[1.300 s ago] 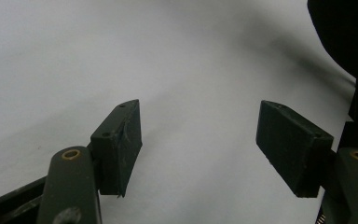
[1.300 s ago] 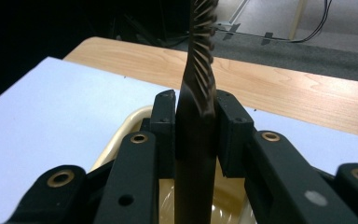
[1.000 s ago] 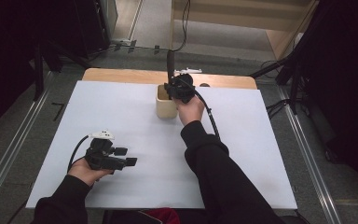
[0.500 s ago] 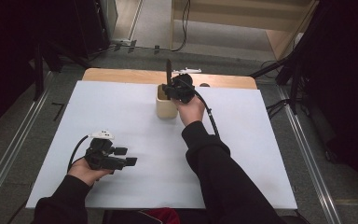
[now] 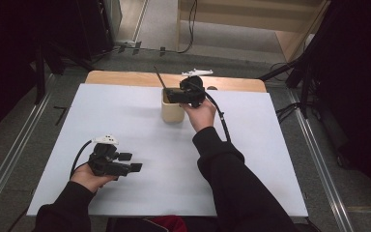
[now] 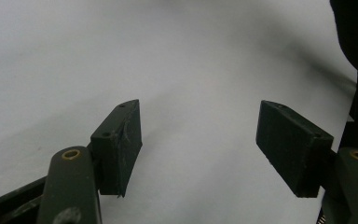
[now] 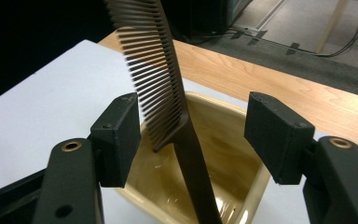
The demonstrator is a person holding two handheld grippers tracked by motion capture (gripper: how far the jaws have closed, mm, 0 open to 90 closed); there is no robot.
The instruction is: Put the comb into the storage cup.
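A dark comb (image 7: pixel 168 93) stands in a beige cup (image 7: pixel 223 105), teeth up, leaning against the rim. My right gripper (image 7: pixel 193 109) hovers over the cup with the comb between its pads. Its jaws have just been opening, and neither pad presses on the comb. In the high view the cup (image 5: pixel 172 112) sits at the far middle of the white table, the comb (image 5: pixel 159 77) slants up to the left, and the right gripper (image 5: pixel 174 94) is at the rim. My left gripper (image 5: pixel 133 162) rests low at the near left, open and empty (image 6: pixel 198 116).
A white sheet (image 5: pixel 270 145) covers the table, with a bare wooden strip (image 5: pixel 125 77) along the far edge. Metal rails run on the floor at both sides. Dark stands and cables are behind the table.
The right gripper's jaws have parted from the comb. The comb, upright before, now leans to the left in the cup. The left hand has stayed still.
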